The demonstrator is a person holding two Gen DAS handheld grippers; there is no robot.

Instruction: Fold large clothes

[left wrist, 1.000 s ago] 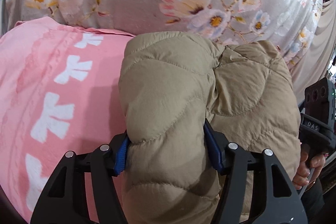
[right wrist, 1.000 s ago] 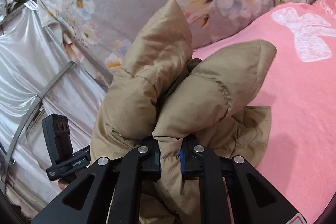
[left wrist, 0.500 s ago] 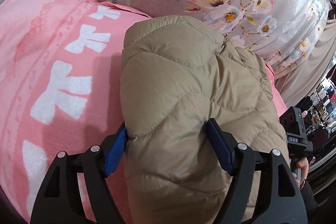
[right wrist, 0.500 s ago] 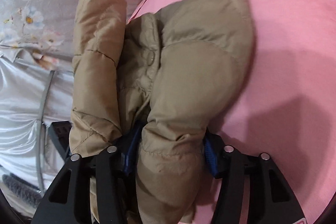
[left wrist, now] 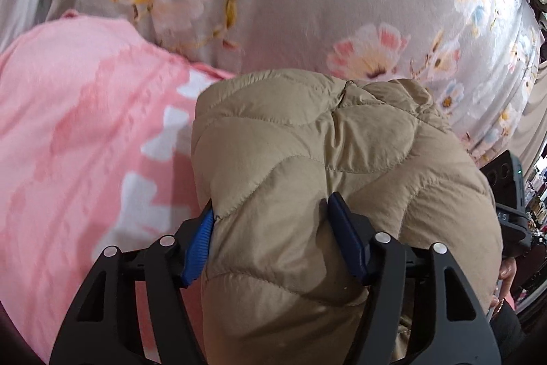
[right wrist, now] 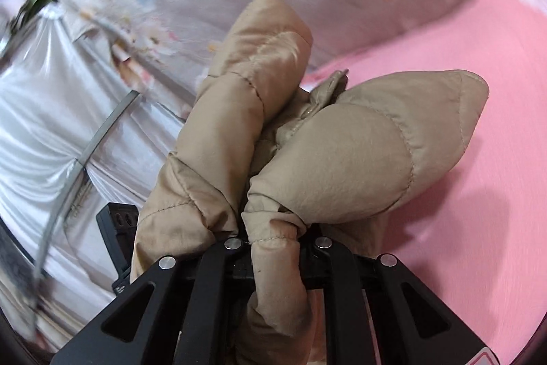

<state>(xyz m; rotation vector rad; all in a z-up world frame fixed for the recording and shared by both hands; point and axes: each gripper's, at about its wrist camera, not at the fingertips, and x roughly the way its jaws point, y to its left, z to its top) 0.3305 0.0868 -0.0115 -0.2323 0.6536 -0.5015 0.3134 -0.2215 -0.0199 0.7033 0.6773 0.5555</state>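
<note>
Left wrist view only: white bow-like shapes printed along the pink blanket, and at the right edge the other gripper's black housing with a person's hand below it.
Right wrist view only: a shiny silver-white cloth with a grey metal bar curving across it at the left, and the jacket's inner side with a snap.
Both views: a grey flowered sheet behind, the pink blanket beneath.
Jacket: a tan quilted puffer jacket, bunched and held up over the pink blanket, between the two grippers.
Jacket look, left view: smooth, puffy, curved stitch lines, a rounded bulk filling the lower middle.
Jacket look, right view: two padded lobes spreading apart from the jaws, one rising to a point against the flowered sheet, the other stretching right over the blanket, crumpled lining between them.
Left gripper: jaws have just been closing, blue pads pressing into a thick fold of the jacket on both sides.
Right gripper: jaws have just been closing, now nearly together, pinching a narrow twisted strip of the jacket.
</note>
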